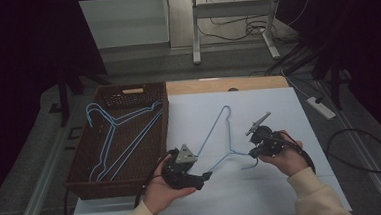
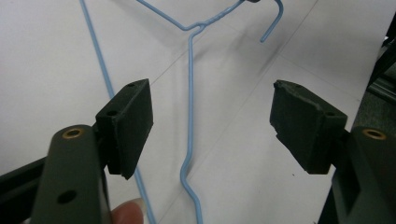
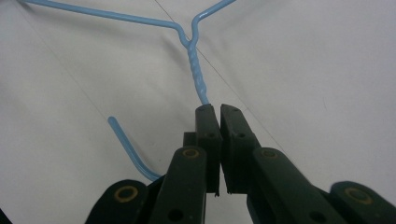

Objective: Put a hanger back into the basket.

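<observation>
On the white table surface (image 1: 263, 183), a blue wire hanger (image 1: 219, 136) lies flat, its triangular frame pointing away from the person and its twisted neck and hook toward the right gripper (image 1: 257, 142). That gripper, held in the person's right hand (image 1: 286, 156), has its jaws closed on the hanger just below the twisted neck; in the right gripper view the two black jaws meet around the wire where the twist (image 3: 196, 70) ends, and the curved hook (image 3: 128, 149) emerges to the left of the jaws, passing behind them. The two arms of the hanger spread from the top of the twist toward the upper edge of that view.

The left gripper (image 1: 195, 175), held in the person's left hand (image 1: 163, 189), rests near the lower left corner of the hanger with its jaws wide apart. In the left gripper view its two pads (image 2: 133, 126) stand well separated, gripping nothing; one wire of the hanger (image 2: 190, 116) runs between them on the table, and a second wire passes beside the left pad. A fingertip (image 2: 128, 212) shows at the bottom edge.

Left of the white surface sits a brown woven basket (image 1: 85, 184) containing further blue hangers (image 1: 115, 137). Its far wall bears a handle slot (image 1: 132, 91).
</observation>
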Available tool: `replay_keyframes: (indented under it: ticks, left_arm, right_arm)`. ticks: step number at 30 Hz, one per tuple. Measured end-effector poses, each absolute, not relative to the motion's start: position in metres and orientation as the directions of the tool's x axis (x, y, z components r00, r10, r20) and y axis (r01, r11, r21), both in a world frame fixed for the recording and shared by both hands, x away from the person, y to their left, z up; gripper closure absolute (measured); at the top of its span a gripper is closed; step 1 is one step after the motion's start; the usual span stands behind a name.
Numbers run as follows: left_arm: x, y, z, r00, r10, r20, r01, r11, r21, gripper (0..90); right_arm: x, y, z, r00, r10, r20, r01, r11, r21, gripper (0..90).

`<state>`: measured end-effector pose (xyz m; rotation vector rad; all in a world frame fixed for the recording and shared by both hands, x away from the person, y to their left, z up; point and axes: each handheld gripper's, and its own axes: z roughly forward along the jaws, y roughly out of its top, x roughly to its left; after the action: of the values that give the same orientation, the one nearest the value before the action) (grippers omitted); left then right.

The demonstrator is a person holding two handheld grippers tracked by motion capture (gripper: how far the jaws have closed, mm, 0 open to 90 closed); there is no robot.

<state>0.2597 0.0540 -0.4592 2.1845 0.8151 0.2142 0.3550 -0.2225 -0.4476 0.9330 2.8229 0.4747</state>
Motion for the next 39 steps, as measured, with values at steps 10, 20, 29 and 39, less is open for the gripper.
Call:
replay_keyframes:
  ticks: [10, 20, 29, 39]
  left_arm:
    - [0.276, 0.024, -0.482, 0.788, 0.605, -0.110, 0.514, -0.550, 0.658, 28.7]
    - [0.296, 0.014, -0.503, 0.770, 0.625, -0.128, 0.560, -0.566, 0.605, 37.9]
    - [0.308, 0.008, -0.518, 0.777, 0.611, -0.154, 0.576, -0.590, 0.566, 61.0]
    - [0.309, 0.008, -0.518, 0.780, 0.607, -0.151, 0.574, -0.600, 0.558, 85.5]
  right_arm:
    - [0.353, -0.222, -0.448, -0.801, 0.598, -0.027, 0.557, 0.761, 0.333, 86.9]
    - [0.352, -0.221, -0.447, -0.802, 0.596, -0.030, 0.553, 0.762, 0.337, 86.9]
    - [0.350, -0.221, -0.446, -0.804, 0.595, -0.030, 0.551, 0.762, 0.341, 86.9]
    - [0.349, -0.225, -0.443, -0.804, 0.594, -0.008, 0.550, 0.749, 0.370, 86.9]
